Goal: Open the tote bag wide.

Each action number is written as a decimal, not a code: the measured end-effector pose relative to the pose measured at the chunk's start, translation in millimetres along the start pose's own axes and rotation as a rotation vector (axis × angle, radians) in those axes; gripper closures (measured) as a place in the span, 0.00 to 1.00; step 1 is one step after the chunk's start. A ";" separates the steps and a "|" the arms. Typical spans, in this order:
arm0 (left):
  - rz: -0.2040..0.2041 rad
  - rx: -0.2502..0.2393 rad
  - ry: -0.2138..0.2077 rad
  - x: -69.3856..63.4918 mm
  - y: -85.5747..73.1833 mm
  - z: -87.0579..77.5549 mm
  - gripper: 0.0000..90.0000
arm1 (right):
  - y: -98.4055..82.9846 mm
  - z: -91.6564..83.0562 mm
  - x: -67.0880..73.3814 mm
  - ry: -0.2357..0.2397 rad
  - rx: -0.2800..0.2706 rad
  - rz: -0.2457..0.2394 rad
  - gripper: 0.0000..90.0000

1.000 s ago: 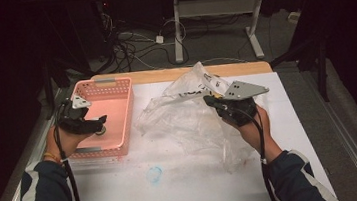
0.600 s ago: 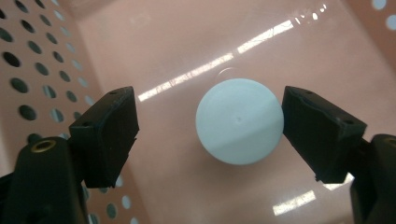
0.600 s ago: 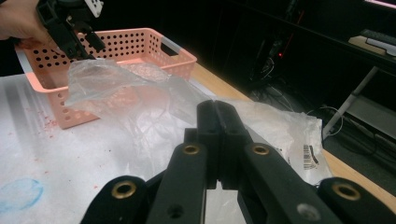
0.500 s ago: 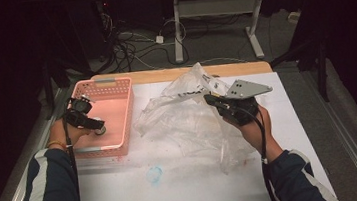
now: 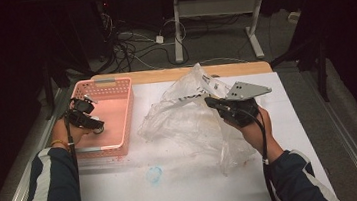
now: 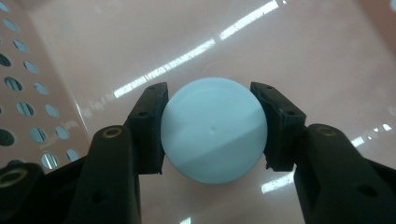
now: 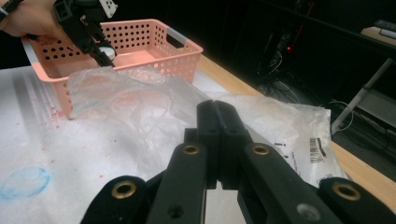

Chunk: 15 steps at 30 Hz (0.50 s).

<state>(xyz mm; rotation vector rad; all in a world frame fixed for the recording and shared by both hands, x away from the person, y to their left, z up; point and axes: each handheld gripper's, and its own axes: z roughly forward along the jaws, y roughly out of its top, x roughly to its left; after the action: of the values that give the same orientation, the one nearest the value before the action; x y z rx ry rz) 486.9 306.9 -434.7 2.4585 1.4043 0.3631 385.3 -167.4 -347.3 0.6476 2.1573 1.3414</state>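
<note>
ball: pale blue, round, smooth | between left gripper pads, touching both | plastic bag: clear, crumpled, pinched by right gripper

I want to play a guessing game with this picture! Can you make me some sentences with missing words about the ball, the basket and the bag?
1. The left tongs have just been closing around a pale blue ____.
2. That round thing sits inside the ____ basket.
3. The right tongs pinch a clear plastic ____.

Missing words: ball; pink; bag
</note>
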 end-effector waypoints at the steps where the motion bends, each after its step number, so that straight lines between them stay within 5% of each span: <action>1: 0.000 -0.008 0.006 -0.1 -0.2 -0.7 0.54 | 0.3 -0.3 -0.2 -0.003 0.000 -0.002 1.00; 15: -0.029 -0.336 0.022 -9.9 -9.4 -34.4 0.54 | 1.6 0.0 -1.5 -0.026 -0.017 0.009 1.00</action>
<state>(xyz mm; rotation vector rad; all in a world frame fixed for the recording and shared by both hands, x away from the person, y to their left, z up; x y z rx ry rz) 462.3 307.1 -407.0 2.1659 1.2679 0.5709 386.6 -167.7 -345.6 0.6654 2.1226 1.3476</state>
